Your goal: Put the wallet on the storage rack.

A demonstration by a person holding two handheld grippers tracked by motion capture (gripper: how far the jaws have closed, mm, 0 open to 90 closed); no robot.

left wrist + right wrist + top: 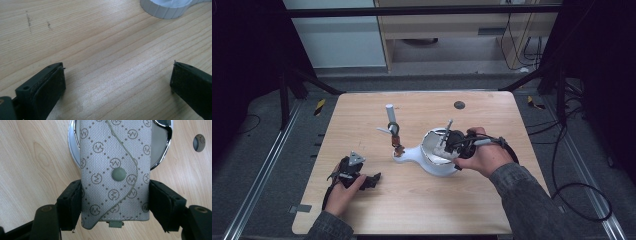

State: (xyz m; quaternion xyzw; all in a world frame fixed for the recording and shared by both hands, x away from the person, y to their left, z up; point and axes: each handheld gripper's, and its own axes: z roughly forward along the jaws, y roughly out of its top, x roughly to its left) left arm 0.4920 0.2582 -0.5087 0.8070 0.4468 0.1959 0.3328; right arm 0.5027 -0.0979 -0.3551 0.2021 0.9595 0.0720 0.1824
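A: High view. We've got a light wooden table on a dark floor, cabinets behind. The white stand sits mid-table with a post rising at its narrow end.

B: The left gripper lies low at the near left, well apart from the stand. The right gripper is over the stand's round dish, with the grey pouch in it.

A: Left gripper view. We see bare wood and the stand's ribbed white edge at the top. Jaws spread wide, nothing between them.

B: Right gripper view. The pouch is monogram-patterned with a snap button. Both jaws are clamped on its two sides, and it hangs over a chrome-rimmed dish.

A: Touching the dish?

B: We can't tell.
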